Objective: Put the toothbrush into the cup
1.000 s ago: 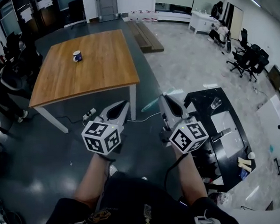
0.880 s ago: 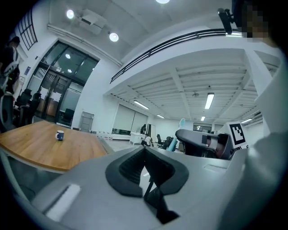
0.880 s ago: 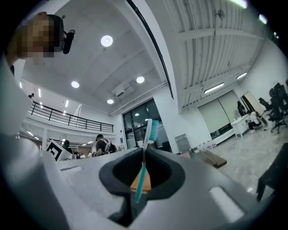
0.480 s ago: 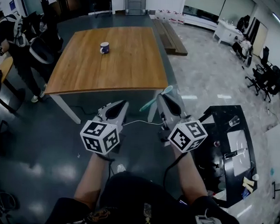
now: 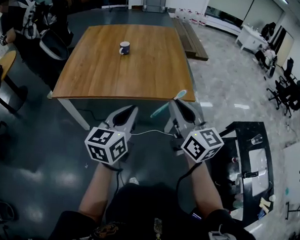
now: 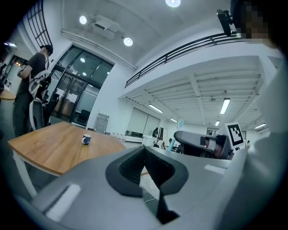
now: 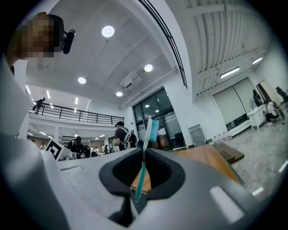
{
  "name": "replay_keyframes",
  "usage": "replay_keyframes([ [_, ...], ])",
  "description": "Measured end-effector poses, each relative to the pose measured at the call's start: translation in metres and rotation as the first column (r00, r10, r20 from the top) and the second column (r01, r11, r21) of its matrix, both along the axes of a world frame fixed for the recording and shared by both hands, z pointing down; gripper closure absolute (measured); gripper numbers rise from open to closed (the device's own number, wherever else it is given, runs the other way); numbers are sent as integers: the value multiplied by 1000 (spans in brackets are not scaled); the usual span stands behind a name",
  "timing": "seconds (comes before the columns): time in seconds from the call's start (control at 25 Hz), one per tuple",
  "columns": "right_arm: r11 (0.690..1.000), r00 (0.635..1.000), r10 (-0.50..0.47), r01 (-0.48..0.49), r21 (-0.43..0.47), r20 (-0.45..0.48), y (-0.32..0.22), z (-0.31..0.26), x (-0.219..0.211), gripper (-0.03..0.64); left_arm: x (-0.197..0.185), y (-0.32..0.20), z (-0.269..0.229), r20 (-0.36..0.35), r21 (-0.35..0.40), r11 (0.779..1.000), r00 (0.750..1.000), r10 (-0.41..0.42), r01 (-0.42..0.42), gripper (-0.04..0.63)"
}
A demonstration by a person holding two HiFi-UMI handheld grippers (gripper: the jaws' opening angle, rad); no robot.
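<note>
toothbrush (image 5: 162, 109) clamped in the right gripper (image 5: 175, 103)
jaws pinched narrowly on its handle, bristle end up; left gripper (image 5: 130, 111) closed on nothing; cup (image 5: 124, 48) well apart on table (image 5: 92, 73)

Table (image 5: 143, 71): wood top, smooth, low satin sheen.
Cup (image 5: 124, 48): glossy glaze.
Toothbrush (image 5: 163, 106): smooth teal plastic.
Left gripper (image 5: 129, 110), right gripper (image 5: 178, 106): matt grey plastic shells, black ribbed inner faces.
Floor (image 5: 41, 151): dark, polished, reflecting lights.
</note>
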State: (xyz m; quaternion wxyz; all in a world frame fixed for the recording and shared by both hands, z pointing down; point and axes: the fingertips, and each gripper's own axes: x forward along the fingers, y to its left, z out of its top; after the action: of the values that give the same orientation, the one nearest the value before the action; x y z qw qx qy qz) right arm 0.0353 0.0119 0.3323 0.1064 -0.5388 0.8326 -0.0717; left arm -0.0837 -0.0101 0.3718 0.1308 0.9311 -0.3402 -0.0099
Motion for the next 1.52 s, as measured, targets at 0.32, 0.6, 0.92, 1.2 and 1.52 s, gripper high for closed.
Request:
replay_keyframes([
  [0.32, 999, 1000, -7, 7, -40, -7, -55, 13, -15, 589, -15, -51, 12, -3, -29, 1000, 1000, -5, 5, 589],
  [0.6, 996, 998, -64, 66, -52, 26, -128, 27, 2, 589, 6, -115, 22, 21, -44, 998, 999, -48, 49, 589],
  [0.92, 980, 978, -196, 198, -29, 68, -222, 20, 20, 589, 29, -194, 13, 56, -44, 985, 985, -164, 167, 589],
  [1.2, 953, 949, -299, 303, -17, 102, -289, 19, 34, 589, 39, -250, 6, 84, -32, 959, 957, -279, 282, 589],
  [1.52, 947, 945, -312, 318, -46, 99, -358, 24, 13, 589, 16, -310, 14, 85, -56, 954, 953, -290, 295, 589],
])
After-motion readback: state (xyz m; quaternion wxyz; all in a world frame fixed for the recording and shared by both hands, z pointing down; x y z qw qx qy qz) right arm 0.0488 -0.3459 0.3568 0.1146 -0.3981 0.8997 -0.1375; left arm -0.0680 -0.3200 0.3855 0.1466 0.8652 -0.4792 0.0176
